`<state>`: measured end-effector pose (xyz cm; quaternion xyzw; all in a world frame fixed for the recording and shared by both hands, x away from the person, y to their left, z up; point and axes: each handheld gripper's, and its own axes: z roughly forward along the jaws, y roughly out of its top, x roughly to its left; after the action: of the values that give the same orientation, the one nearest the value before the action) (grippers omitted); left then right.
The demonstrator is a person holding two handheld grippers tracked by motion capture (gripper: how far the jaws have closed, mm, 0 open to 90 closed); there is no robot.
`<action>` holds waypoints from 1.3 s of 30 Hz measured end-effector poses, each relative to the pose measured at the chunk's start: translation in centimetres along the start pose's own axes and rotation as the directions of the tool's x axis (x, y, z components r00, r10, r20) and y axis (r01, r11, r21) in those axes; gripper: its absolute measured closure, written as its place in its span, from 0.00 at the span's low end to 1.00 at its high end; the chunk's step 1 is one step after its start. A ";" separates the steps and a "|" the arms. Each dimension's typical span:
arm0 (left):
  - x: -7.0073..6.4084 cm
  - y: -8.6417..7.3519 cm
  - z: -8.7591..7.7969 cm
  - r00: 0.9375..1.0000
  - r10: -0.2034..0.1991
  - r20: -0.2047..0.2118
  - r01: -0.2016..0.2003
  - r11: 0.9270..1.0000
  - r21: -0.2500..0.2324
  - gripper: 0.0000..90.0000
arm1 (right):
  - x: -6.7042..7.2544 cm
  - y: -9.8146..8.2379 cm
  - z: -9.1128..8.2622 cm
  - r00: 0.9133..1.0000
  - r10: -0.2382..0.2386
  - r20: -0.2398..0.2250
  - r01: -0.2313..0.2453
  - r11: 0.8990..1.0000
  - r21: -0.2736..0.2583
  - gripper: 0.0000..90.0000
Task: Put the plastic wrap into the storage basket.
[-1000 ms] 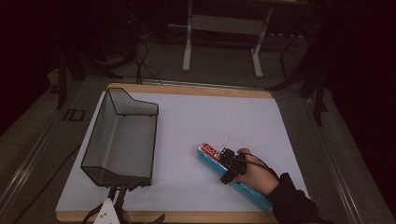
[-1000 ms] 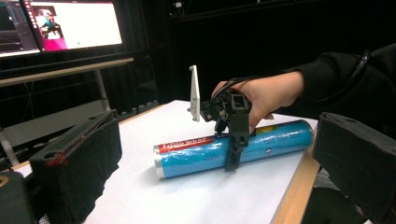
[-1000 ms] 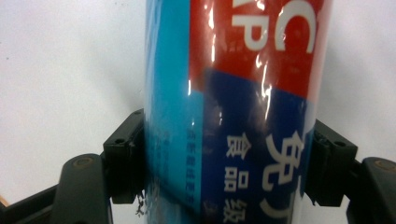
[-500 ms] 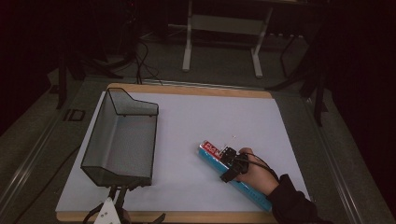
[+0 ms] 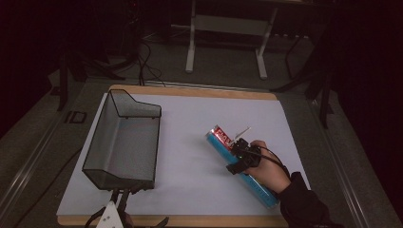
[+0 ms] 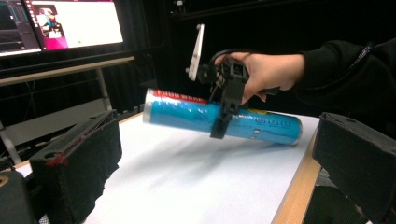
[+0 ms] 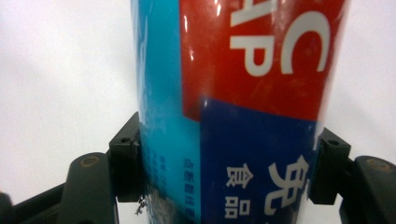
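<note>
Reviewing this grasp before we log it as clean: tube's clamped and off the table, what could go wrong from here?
1. The right hand-held gripper grips the tube near its middle on a glossy round wall; it could roll or slip between the jaws.
2. The tube hangs tilted, its red end higher; a quick swing may twist it in the grip.
3. If it is headed for the basket, the long tube could catch the mesh rim going in.

Lettering on the can I hold

My blue chip can (image 7: 233, 112) shows white letters "HP" and "C" on its red band, and Chinese characters "食品" and "免" on the blue below
</note>
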<state>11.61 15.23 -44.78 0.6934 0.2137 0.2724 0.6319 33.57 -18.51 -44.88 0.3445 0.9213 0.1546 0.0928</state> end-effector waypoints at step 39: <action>0.0 0.0 -0.1 1.000 0.002 -0.012 -0.003 1.000 -0.005 0.02 | 3.7 11.4 -9.3 0.995 -0.003 -0.101 -0.046 0.876 -0.479 0.35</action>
<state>11.51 15.29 -44.76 0.6906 0.2159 0.2777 0.6319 35.13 -9.99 -32.49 0.3128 0.8536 0.3963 0.1283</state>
